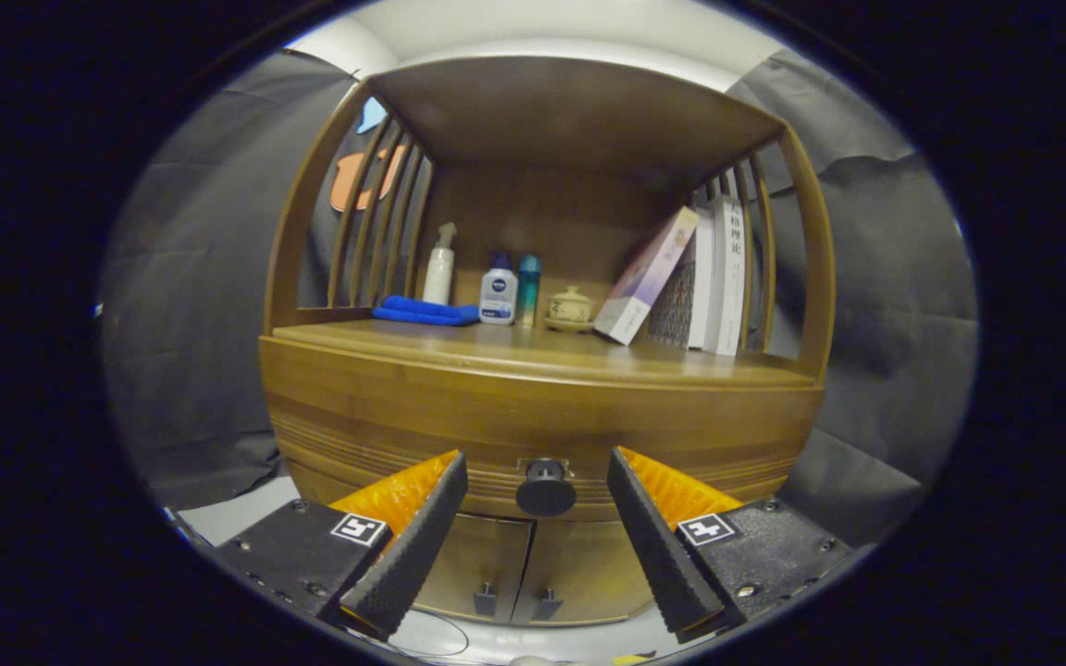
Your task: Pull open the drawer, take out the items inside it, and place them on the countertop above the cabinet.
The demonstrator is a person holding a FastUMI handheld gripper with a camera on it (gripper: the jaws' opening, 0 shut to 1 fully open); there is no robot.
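Between the two fingers of the gripper point(538, 476) sits one round dark knob point(546, 491), and the fingers are spread wide, one on each side of it, not touching it. It is fixed to the front of the drawer point(533, 416), which is closed. Below the drawer are two small cabinet doors point(533, 564), each with one little handle.

On the countertop point(533, 356) above the drawer, many things stand near the back edge. Toward the left back corner lies one folded blue cloth point(425, 311). Behind it stands one white pump bottle point(440, 266). Next comes one white bottle with a blue cap point(499, 290), and just beside it one thin teal bottle point(528, 289). After that sits one small cream pot with a lid point(570, 306). Toward the right back corner is one book that leans to the right point(647, 275) against upright books point(716, 277); I count about three of those but cannot tell for sure.

One wooden roof point(570, 111) covers it all, with thin wooden bars on both sides
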